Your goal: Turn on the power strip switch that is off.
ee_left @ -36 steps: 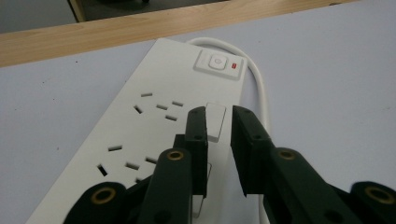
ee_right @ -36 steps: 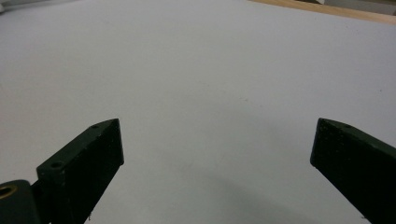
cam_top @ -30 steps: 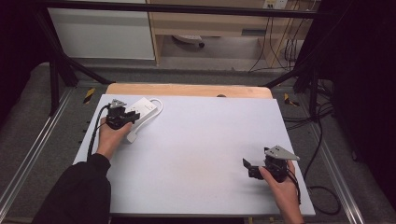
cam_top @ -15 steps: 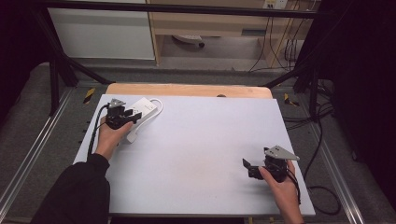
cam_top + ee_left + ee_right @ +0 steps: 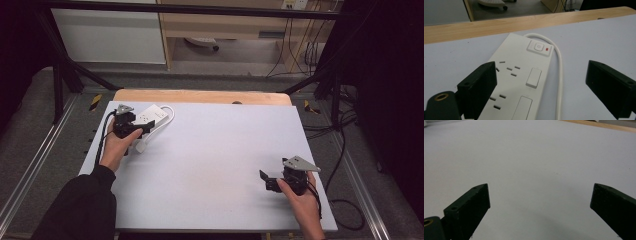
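At the far left of the tabletop (image 5: 210, 165) we find the left gripper (image 5: 134, 124), held in the person's left hand (image 5: 117, 147). Its fingers (image 5: 477, 86) have just been opening and now stand spread wide. The power strip (image 5: 524, 82) lies between them, but neither finger presses on it; the left one stands over the strip's near edge, the right one stands well clear of it. We note the strip is white, flat on the tabletop near the far left corner, with its switch (image 5: 539, 47) and a red light at the far end. Its white cable (image 5: 559, 72) loops out from that end and runs back along the strip's right side.

The middle of the tabletop is plain white sheet, with a wooden edge (image 5: 200, 96) along the far side.

At the near right we find the right gripper (image 5: 274, 181) in the right hand (image 5: 302, 205). Its fingers (image 5: 469, 207) are spread apart over bare sheet and hold nothing.
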A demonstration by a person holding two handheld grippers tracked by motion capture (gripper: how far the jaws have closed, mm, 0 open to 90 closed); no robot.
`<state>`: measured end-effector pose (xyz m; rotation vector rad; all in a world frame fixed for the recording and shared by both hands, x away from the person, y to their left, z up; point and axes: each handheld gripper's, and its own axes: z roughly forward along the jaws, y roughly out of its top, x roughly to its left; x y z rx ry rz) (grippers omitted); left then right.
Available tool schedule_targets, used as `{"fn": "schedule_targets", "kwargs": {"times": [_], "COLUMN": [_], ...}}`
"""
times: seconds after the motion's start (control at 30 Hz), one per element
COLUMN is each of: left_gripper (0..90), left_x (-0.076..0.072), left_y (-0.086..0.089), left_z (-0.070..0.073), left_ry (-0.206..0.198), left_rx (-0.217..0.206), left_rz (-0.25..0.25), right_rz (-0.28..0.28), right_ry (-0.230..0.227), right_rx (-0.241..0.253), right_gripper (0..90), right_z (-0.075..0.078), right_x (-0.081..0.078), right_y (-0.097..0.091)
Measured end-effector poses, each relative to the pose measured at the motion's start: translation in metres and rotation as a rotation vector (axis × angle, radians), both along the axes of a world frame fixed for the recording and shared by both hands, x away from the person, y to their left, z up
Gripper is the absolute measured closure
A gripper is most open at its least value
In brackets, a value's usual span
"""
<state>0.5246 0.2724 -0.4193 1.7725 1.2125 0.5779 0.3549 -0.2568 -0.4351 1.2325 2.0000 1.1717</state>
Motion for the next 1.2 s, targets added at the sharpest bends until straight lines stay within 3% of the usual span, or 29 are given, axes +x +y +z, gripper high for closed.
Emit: {"fn": "schedule_targets", "kwargs": {"times": [0.47, 0.9, 1.2], "left_gripper": [10.0, 6.6, 6.4], "left_x": [-0.011, -0.025, -0.044], "left_y": [-0.001, 0.003, 0.001], "left_z": [0.015, 0.026, 0.027], "left_ry": [-0.02, -0.022, -0.038], "left_rx": [-0.039, -0.036, -0.047], "left_rz": [-0.024, -0.015, -0.06], "right_rz": [0.002, 0.003, 0.016], "right_ry": [-0.005, -0.004, -0.007], "right_rx": [0.003, 0.001, 0.018], "right_gripper": [3.1, 3.1, 3.0], "right_z": [0.0, 0.0, 0.001], "right_x": [0.0, 0.0, 0.0], "right_y": [0.0, 0.001, 0.002]}}
